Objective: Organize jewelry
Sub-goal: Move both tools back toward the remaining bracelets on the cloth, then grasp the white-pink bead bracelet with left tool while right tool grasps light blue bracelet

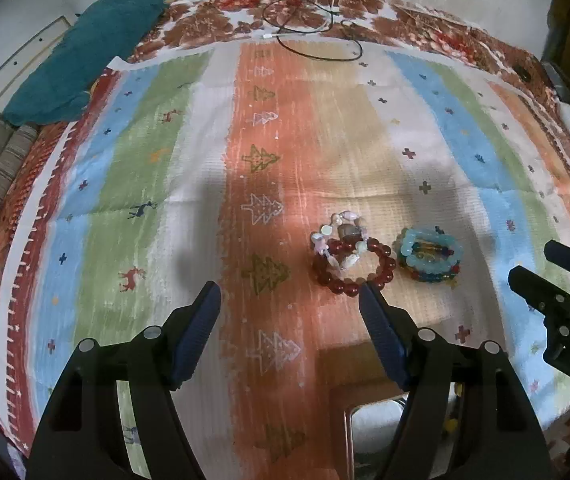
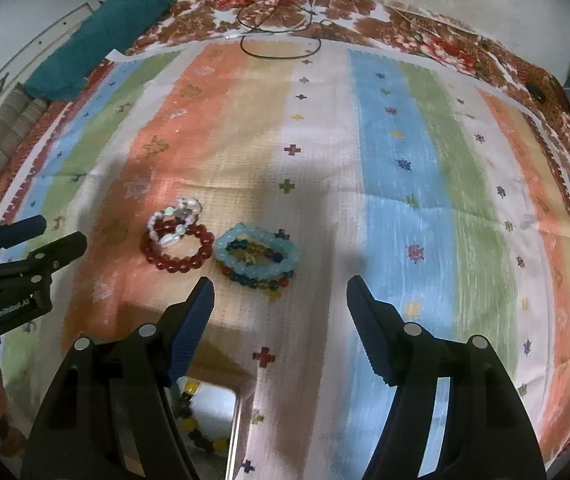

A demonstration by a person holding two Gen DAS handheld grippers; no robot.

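Right wrist view: the right tool (image 2: 279, 306) hangs open and empty, the light-blue bead bracelet stack (image 2: 257, 258) lying just ahead, slightly left. Beside it sits the red bead bracelet (image 2: 177, 248), nearer the open left tool (image 1: 289, 312). Both rest on a striped cloth (image 2: 405, 160).

A striped cloth (image 1: 157, 184) in orange, white, blue and green, printed with trees, deer and crosses, covers the surface, with a red-brown floral border at its far edge. On it lie a red bead bracelet (image 1: 355, 266) overlapped by a pale pink-white bracelet (image 1: 339, 236), and just beside them a stack of light blue and multicoloured bracelets (image 1: 431, 254). A teal cloth (image 1: 93, 48) lies at the far left corner, and a black cable (image 1: 317, 46) loops near the far edge.
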